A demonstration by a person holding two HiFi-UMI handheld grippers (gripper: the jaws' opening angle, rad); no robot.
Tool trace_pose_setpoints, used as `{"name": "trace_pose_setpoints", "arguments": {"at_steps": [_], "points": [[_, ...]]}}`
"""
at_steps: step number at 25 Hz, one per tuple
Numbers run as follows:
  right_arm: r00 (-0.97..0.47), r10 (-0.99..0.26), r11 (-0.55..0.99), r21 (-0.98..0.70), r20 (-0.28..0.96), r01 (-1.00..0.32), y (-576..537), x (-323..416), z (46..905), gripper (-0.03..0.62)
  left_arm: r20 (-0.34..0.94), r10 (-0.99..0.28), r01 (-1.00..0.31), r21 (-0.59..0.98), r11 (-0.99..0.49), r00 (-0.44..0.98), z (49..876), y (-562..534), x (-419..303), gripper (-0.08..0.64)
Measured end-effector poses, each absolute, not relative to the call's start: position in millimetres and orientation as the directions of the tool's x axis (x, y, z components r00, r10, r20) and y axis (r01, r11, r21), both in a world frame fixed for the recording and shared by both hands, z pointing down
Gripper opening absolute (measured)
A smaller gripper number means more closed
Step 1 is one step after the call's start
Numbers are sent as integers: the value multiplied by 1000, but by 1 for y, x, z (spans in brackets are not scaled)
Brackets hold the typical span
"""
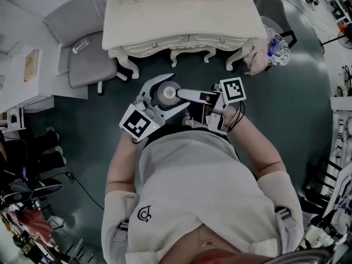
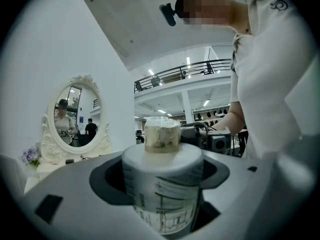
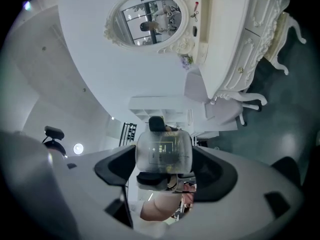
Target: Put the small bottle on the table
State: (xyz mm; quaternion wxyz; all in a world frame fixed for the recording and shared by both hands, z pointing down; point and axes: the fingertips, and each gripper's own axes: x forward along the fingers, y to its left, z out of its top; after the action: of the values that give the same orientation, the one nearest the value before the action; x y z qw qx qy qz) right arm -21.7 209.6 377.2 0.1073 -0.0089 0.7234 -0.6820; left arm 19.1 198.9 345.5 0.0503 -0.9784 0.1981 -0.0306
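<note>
**Small bottle in the right claw, well short of the counter**

We judge a drop to be the main risk. Both claws hang over the floor (image 1: 286,125) at the person's chest, well apart from the counter (image 1: 181,23), so a slip on the way would send the small bottle (image 3: 164,151) down. The right claw (image 1: 184,94) lies rolled on its side, its tip just beside the cap (image 2: 162,134) of the big bottle (image 2: 162,199). A loose swing could knock that cap, and unless the claw is turned upright the small bottle may land tipped at the counter's near edge. The right claw is nearly closed, both pads pressed on what we take for the small, clear bottle. The left claw (image 2: 161,174) is clamped wider round the labelled big bottle.
</note>
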Motion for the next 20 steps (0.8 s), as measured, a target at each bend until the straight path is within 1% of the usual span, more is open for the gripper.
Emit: {"name": "trace_pose_setpoints", "arguments": {"at_steps": [8, 20], "points": [[-972, -176, 39, -988, -152, 148, 137, 4, 385, 344, 70, -399, -393, -78, -916, 915, 358, 126, 45, 351], [-967, -233, 39, -994, -107, 101, -40, -9, 397, 344, 55, -351, -347, -64, -936, 935, 368, -50, 31, 353]]}}
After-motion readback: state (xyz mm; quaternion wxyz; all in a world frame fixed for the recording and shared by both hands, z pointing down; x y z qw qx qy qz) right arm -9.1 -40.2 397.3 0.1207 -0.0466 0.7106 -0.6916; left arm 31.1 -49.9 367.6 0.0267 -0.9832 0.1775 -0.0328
